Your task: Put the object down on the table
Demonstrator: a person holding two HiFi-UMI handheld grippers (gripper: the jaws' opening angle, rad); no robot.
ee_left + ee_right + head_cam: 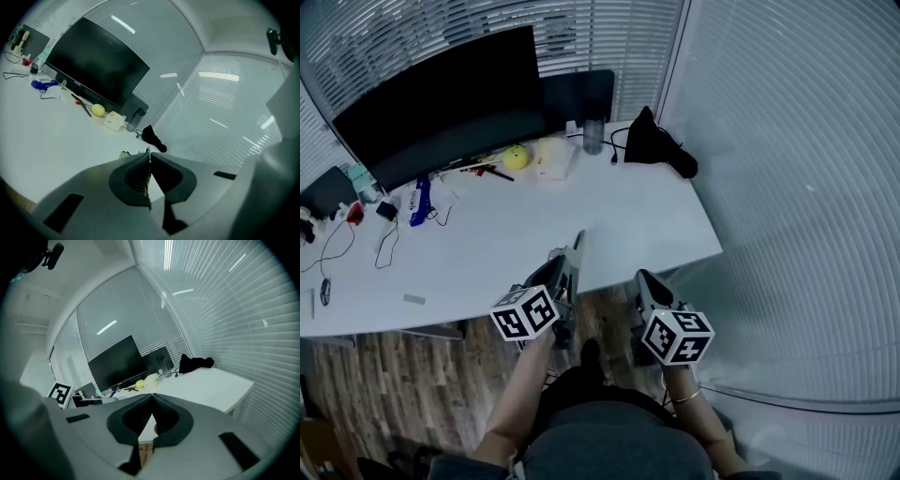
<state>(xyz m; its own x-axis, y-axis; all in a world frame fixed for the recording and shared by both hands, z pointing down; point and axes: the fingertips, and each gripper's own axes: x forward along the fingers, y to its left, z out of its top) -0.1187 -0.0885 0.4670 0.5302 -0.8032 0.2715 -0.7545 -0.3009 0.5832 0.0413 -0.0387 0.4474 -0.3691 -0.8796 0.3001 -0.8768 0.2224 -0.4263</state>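
Observation:
My left gripper [573, 255] hovers over the front edge of the white table [609, 216], jaws shut on a thin flat pale object [578, 241] that pokes out forward past the tips. In the left gripper view the object [148, 174] shows only as a narrow strip pinched between the pads of the left gripper [149, 153]. My right gripper [643, 277] hangs just off the table's front edge, over the floor. The right gripper view shows the right gripper [152, 395] shut with nothing held.
At the back of the table stand a dark monitor [441, 103], a yellow ball [516, 157], a white box [554, 157], a bottle [593, 127] and a black bag [661, 141]. Cables and a blue item [419, 201] lie at the left. Blinds wall in the right side.

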